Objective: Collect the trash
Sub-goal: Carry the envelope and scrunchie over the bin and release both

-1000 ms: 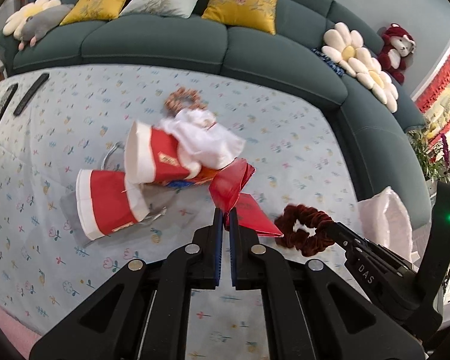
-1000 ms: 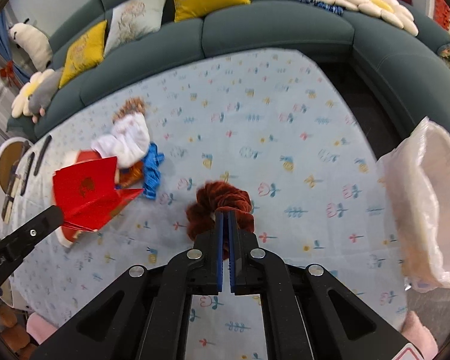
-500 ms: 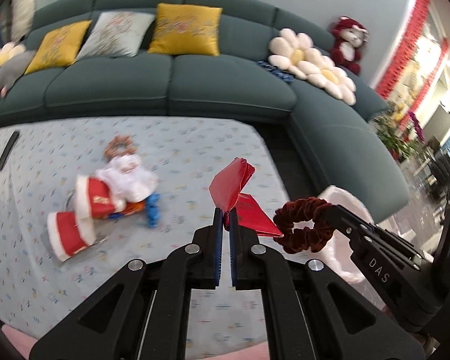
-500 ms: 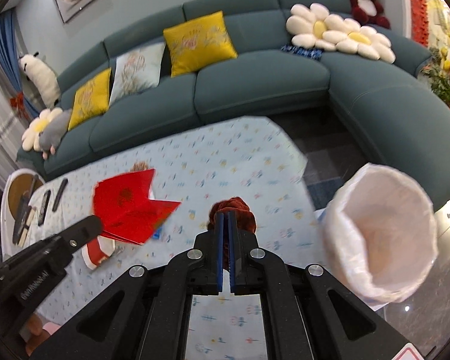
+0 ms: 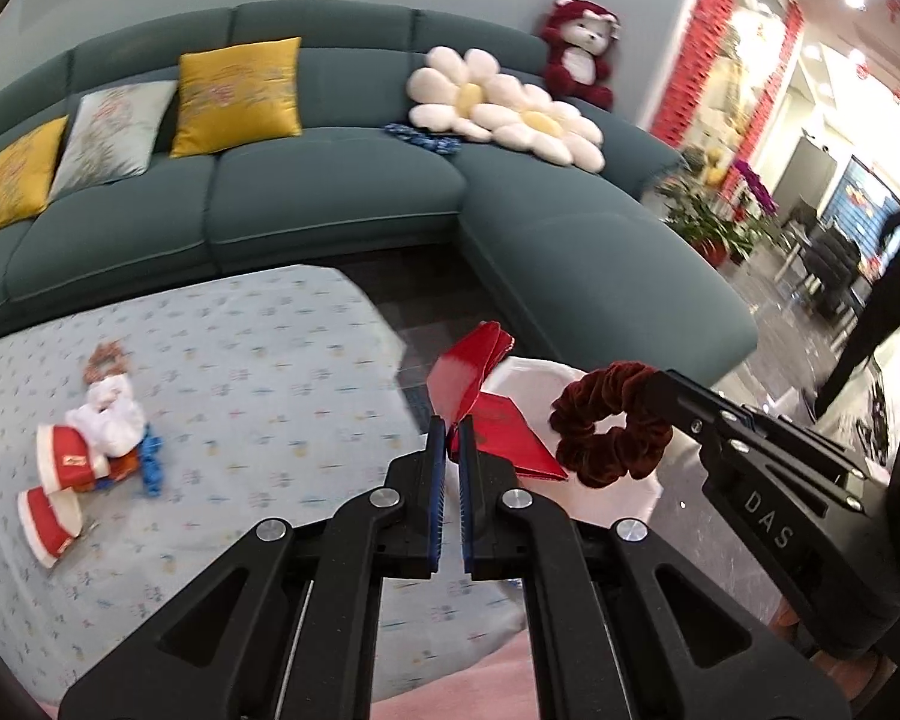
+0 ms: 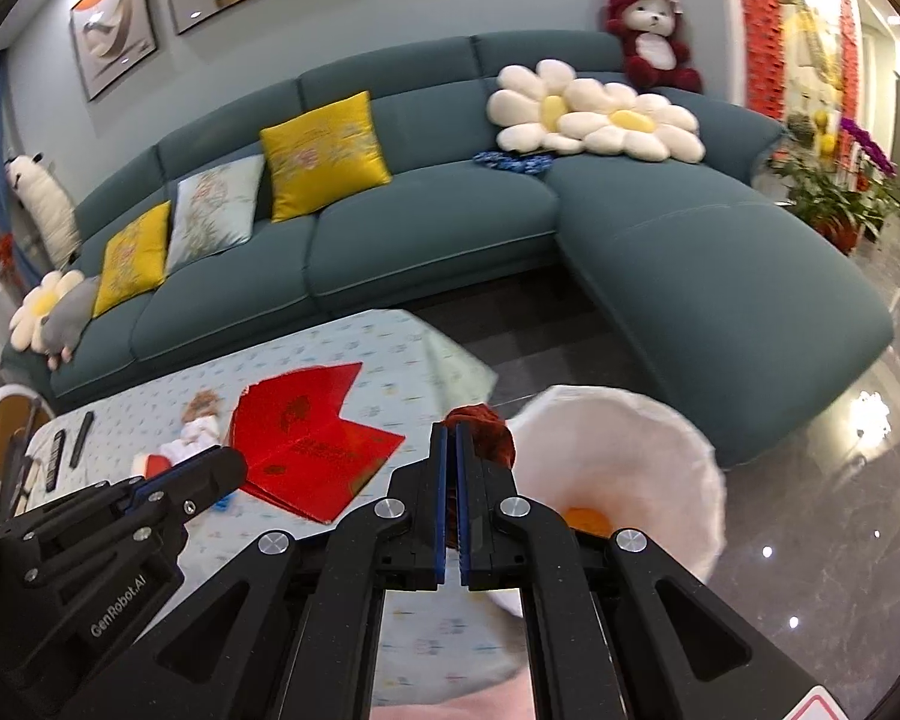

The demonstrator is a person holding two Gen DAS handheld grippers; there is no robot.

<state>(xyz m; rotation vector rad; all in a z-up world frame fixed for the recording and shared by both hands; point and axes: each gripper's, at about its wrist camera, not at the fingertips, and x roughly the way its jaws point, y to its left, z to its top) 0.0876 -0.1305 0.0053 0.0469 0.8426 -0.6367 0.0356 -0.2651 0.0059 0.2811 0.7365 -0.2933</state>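
My left gripper [image 5: 451, 427] is shut on folded red paper envelopes [image 5: 471, 384], which hang over the white trash bag [image 5: 606, 495]. In the right wrist view those envelopes [image 6: 306, 438] spread wide left of centre, held by the left gripper [image 6: 150, 489]. My right gripper [image 6: 451, 438] is shut on a dark red velvet scrunchie [image 6: 486, 432], beside the rim of the open white bag [image 6: 636, 462]. The left wrist view shows the scrunchie [image 5: 612, 426] hanging from the right gripper's tip above the bag. An orange scrap [image 6: 588, 519] lies inside the bag.
On the floral tablecloth [image 5: 240, 396] remain red-and-white paper cups [image 5: 54, 480], crumpled white tissue [image 5: 111, 414], a blue scrap [image 5: 150, 462] and a small brown scrunchie [image 5: 105, 354]. Remote controls [image 6: 69, 444] lie far left. A teal sofa [image 6: 450, 228] curves behind; glossy floor [image 6: 840, 510] lies right.
Both grippers have risen and swung right, away from the table's litter, carrying the red envelopes and the scrunchie. They now hang over the open white bag.
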